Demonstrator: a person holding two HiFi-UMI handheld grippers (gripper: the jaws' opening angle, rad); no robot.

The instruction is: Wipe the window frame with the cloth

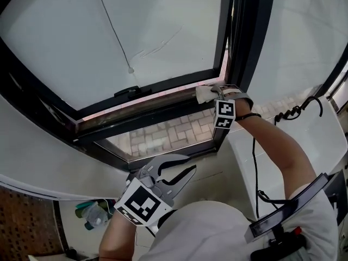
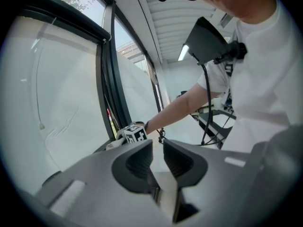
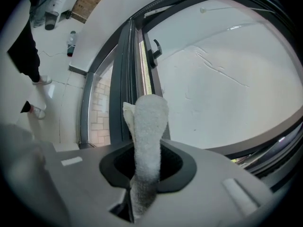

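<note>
Right gripper view: the right claw (image 3: 147, 163) is clamped on a white rolled terry cloth (image 3: 150, 122), which stands up from between the jaws toward 12 o'clock; behind its tip runs the dark metal window frame (image 3: 124, 74), with a frosted glass pane (image 3: 227, 79) at 2 o'clock and pale brick paving (image 3: 100, 112) at 9 o'clock. In the head view the cloth (image 1: 205, 94) appears pressed on the frame's lower rail (image 1: 163, 86) near its right corner, at 10 o'clock from this claw's marker cube (image 1: 224, 114). In the left gripper view the left claw (image 2: 158, 157) holds nothing, its jaws a narrow gap apart; in the head view it (image 1: 187, 165) hangs at 6 o'clock, well apart from the cloth, pointing toward 2 o'clock.
</note>
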